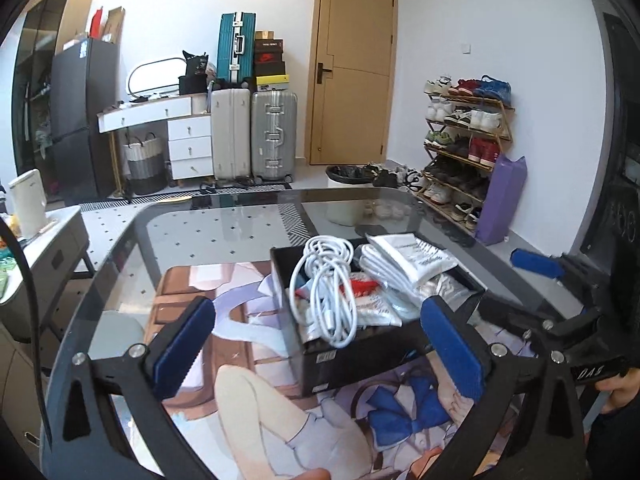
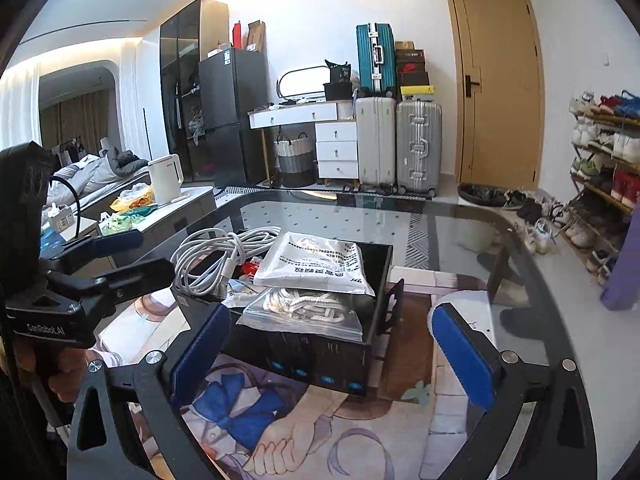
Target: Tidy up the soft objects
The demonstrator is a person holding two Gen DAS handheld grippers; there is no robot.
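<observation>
The black box [image 2: 304, 344] rests on the printed mat [image 1: 248, 400] and is heaped with soft items: a coiled white cable [image 1: 328, 292] at its left side, a white printed pouch [image 2: 316, 264] on top, and a clear bag [image 2: 304, 312] beneath the pouch. Both the left gripper [image 1: 320, 344] and the right gripper [image 2: 332, 344] are held spread and empty, just in front of the box. The overhanging cable is best pinched mid-coil, so that loops are not snagged on the box rim.

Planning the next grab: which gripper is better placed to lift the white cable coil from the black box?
Left. The white cable coil lies on the left gripper side, between its open fingers; from the right gripper, bags lie nearer.
</observation>
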